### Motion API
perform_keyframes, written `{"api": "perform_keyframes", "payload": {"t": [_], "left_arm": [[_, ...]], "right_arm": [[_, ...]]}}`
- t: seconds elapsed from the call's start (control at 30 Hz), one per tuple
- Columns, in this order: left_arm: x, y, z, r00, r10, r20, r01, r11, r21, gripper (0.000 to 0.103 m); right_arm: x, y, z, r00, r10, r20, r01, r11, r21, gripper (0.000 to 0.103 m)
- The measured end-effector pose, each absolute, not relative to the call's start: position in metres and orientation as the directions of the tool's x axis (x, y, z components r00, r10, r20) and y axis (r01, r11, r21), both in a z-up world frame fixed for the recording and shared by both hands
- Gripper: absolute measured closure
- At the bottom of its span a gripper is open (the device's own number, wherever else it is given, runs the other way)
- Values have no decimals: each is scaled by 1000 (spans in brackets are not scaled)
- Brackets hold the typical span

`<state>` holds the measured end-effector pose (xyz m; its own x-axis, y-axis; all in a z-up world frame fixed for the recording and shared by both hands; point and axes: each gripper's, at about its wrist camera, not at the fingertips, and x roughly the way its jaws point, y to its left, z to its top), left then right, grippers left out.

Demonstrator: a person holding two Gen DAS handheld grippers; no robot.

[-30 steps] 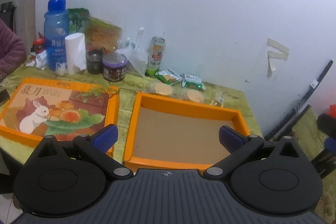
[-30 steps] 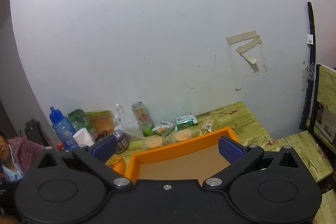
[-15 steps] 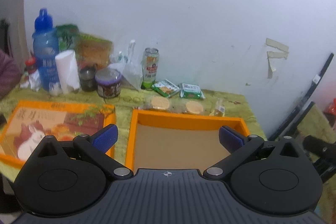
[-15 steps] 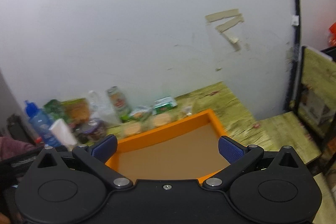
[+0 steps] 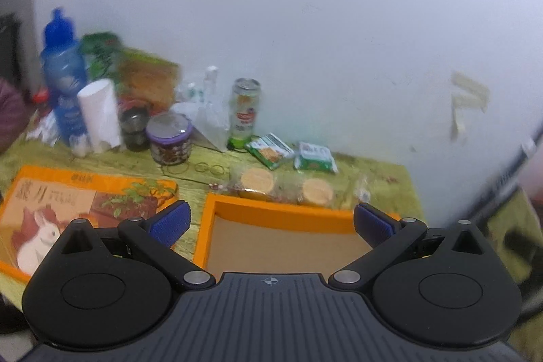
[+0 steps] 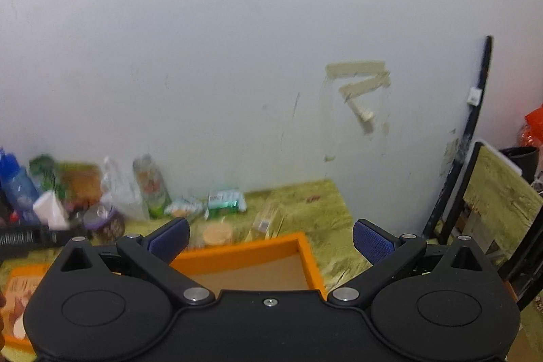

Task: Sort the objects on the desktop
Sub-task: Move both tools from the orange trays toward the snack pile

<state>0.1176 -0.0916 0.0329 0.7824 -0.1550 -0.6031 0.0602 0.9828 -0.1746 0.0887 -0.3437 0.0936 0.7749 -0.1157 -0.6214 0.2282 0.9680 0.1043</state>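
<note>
Two handheld grippers look out over a cluttered yellow-green table (image 5: 380, 168) set against a white wall. The left gripper (image 5: 271, 221) has its jaws spread wide and holds nothing; the right gripper (image 6: 270, 236) is likewise spread wide and empty. Both hang above the near edge of an open orange box (image 5: 281, 209), whose brown floor is bare wherever it shows. Its printed lid (image 5: 85, 192), with a white rabbit on it, lies flat just to the left of the box. The things to sort all sit on the table beyond the box: 2 round biscuits in clear wrap (image 5: 281, 187) lie just past its far wall, and 2 small green snack packets (image 5: 292, 151) lie a little farther back. A drink can (image 5: 245, 112) stands near the wall beside a clear plastic bag. To the left are a purple-lidded jar (image 5: 169, 138), a white roll (image 5: 98, 114) and a blue bottle (image 5: 62, 73). Some thin rings (image 5: 207, 168) rest on the table in front of the jar. Judging by the bare box floor and empty grippers, sorting seems barely begun, with every piece left to pick up. Both views are blurred.
</note>
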Motion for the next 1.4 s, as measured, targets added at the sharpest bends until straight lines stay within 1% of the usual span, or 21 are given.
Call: {"api": "perform_keyframes", "payload": {"t": [0.07, 0.1, 0.13, 0.27, 0.3, 0.43, 0.57, 0.63, 0.73, 0.83, 0.93, 1.03, 1.13, 1.27, 1.33, 1.4], "left_arm": [[124, -94, 25, 788, -155, -595, 50, 981, -189, 0], [139, -95, 16, 755, -156, -637, 58, 983, -173, 0], [146, -97, 10, 754, -158, -637, 64, 984, -167, 0], [159, -96, -13, 748, -45, -662, -3, 997, -71, 0], [158, -97, -17, 742, -31, -669, 2, 999, -44, 0], [143, -101, -24, 705, 9, -709, -26, 1000, -14, 0], [119, -108, -8, 679, -38, -733, -19, 997, -69, 0], [112, -112, 3, 705, -58, -706, -15, 995, -97, 0], [98, -124, 23, 723, -65, -688, 4, 996, -91, 0], [92, -130, 46, 743, -53, -667, 20, 998, -57, 0], [93, -132, 69, 762, -24, -647, 7, 1000, -29, 0], [102, -134, 90, 777, -11, -629, -35, 998, -61, 0], [107, -134, 107, 789, 3, -614, -44, 998, -52, 0], [121, -134, 117, 791, -20, -612, -12, 999, -48, 0], [131, -131, 115, 793, -47, -608, 22, 999, -47, 0], [144, -129, 110, 786, -55, -616, 24, 998, -58, 0]], "right_arm": [[94, -343, 86, 757, -89, -648, 213, 970, 116, 1], [95, -343, 82, 745, -78, -662, 203, 972, 114, 1], [97, -343, 80, 734, -68, -675, 191, 975, 110, 1], [94, -348, 76, 733, -70, -677, 159, 985, 71, 1], [95, -350, 75, 733, -58, -677, 143, 987, 71, 1], [100, -359, 72, 723, -55, -689, 101, 995, 27, 1], [102, -373, 80, 739, -57, -672, 123, 991, 52, 1], [103, -378, 85, 751, -48, -659, 133, 988, 80, 1], [104, -381, 96, 775, -46, -630, 126, 988, 84, 1], [108, -384, 108, 799, -30, -601, 100, 992, 83, 1], [115, -387, 119, 815, 2, -580, 67, 993, 97, 1], [124, -393, 130, 818, 31, -575, 48, 991, 123, 1], [134, -393, 138, 818, 61, -572, 21, 991, 135, 1], [144, -390, 150, 825, 67, -561, 15, 990, 141, 1], [147, -388, 155, 832, 66, -551, 17, 989, 145, 1], [154, -384, 159, 830, 49, -556, 24, 992, 123, 1]]}}
